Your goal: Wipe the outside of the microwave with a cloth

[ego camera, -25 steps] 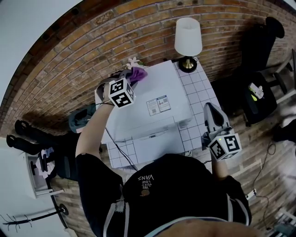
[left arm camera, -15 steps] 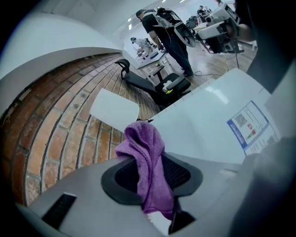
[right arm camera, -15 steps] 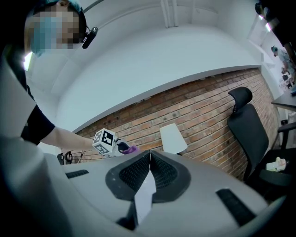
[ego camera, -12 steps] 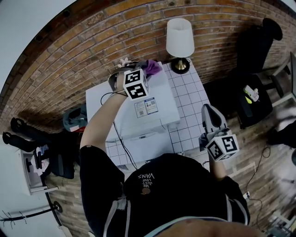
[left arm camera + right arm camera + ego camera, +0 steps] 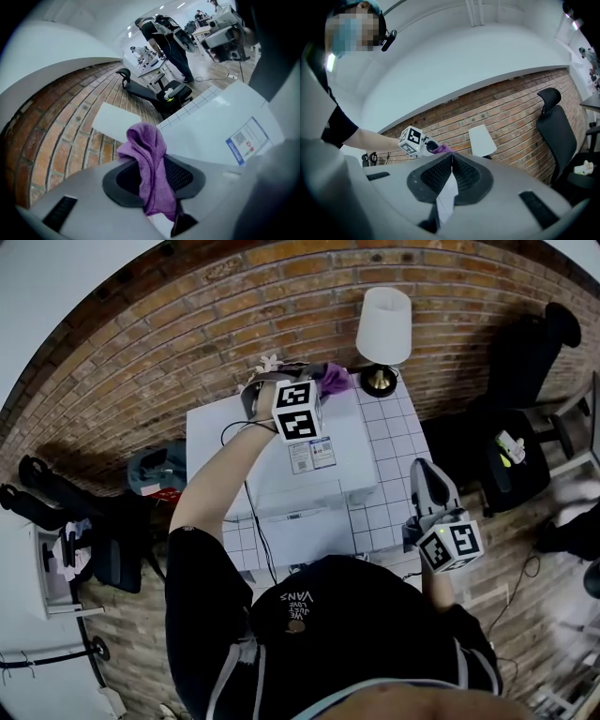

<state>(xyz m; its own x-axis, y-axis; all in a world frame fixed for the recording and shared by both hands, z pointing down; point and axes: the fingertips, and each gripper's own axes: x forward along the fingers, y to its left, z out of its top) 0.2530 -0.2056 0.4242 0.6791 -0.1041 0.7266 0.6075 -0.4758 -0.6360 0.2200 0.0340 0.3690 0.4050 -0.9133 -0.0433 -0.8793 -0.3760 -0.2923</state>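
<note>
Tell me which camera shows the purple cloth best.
The left gripper view: the purple cloth fills the centre, clamped between the fingers. The head view shows a small bunch at the microwave's edge; the right gripper view, a distant sliver.

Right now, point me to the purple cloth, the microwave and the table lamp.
purple cloth (image 5: 157, 173), left gripper view, the middle fold pinched between the jaws.
microwave (image 5: 347, 451), head view, bare top panel right of the label.
table lamp (image 5: 384, 322), head view, centre of the white shade.
</note>
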